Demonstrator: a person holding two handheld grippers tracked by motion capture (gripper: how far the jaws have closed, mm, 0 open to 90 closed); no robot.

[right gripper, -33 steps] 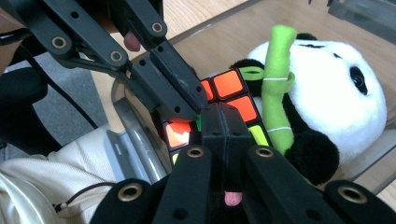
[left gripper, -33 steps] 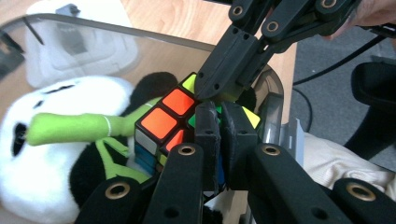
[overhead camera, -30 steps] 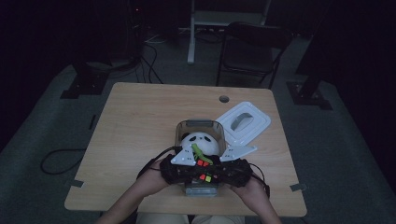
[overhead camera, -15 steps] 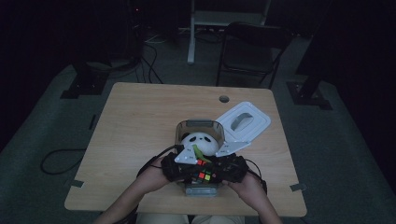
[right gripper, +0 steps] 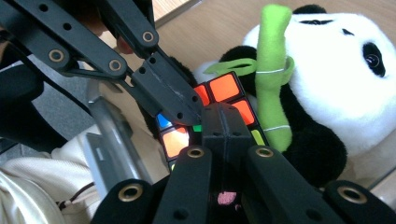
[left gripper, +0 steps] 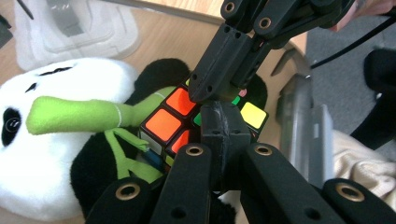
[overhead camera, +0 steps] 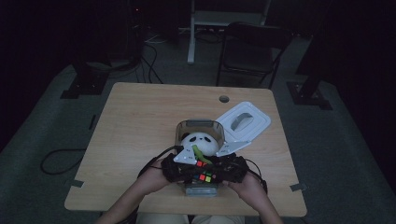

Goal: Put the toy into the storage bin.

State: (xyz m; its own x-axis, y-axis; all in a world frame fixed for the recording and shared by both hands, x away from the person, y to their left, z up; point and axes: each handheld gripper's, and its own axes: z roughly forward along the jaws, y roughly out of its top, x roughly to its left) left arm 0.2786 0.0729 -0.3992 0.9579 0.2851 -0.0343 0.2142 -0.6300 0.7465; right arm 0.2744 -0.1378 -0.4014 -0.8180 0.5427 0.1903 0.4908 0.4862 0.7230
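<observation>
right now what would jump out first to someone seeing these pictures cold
The white and black plush panda holding a green bamboo stalk draws the eye first, lying in a clear plastic box near the front of the light wooden table. Against it sits a multicoloured puzzle cube with bright orange squares, where the shut black left gripper and right gripper meet tip to tip. A white lid lies right of the box.

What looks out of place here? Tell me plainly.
The plush panda is crammed into the clear box and bulges above its rim, with a puzzle cube lying against it; the white lid lies off beside the box. Both shut grippers meet tip to tip on the cube.
</observation>
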